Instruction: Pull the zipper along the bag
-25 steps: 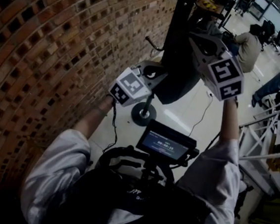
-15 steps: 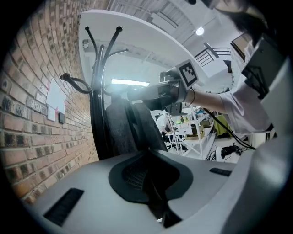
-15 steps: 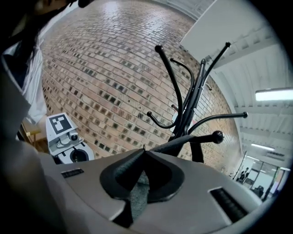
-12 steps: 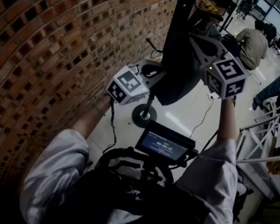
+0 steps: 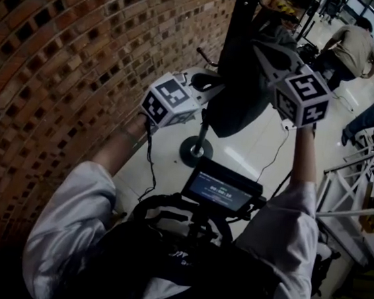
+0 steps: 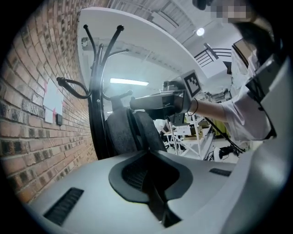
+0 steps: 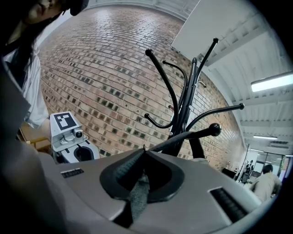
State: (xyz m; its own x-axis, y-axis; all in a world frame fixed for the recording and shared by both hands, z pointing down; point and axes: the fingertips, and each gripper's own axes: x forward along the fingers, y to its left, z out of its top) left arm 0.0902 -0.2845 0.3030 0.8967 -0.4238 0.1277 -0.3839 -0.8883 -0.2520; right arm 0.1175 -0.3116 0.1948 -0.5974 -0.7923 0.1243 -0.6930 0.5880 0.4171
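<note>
A dark grey bag (image 5: 240, 101) hangs on a black coat rack (image 5: 240, 12) beside the brick wall. My left gripper (image 5: 210, 83) meets the bag's left edge. In the left gripper view the jaws (image 6: 148, 154) are shut and a dark strip of the bag (image 6: 129, 132) shows between the pads. My right gripper (image 5: 264, 51) is higher, at the bag's upper right. In the right gripper view it (image 7: 144, 151) is shut on a strip of grey felt-like fabric (image 7: 137, 194). I cannot make out the zipper or its pull in any view.
The brick wall (image 5: 64, 53) runs close on the left. The rack's round base (image 5: 195, 152) stands on the pale floor with a cable beside it. A small monitor (image 5: 219, 192) sits on my chest rig. A white metal frame (image 5: 355, 193) and people (image 5: 354, 47) are at the right.
The left gripper has drifted slightly up and left along the bag. The right gripper's marker cube has rolled in place. A person in the background has walked farther away.
</note>
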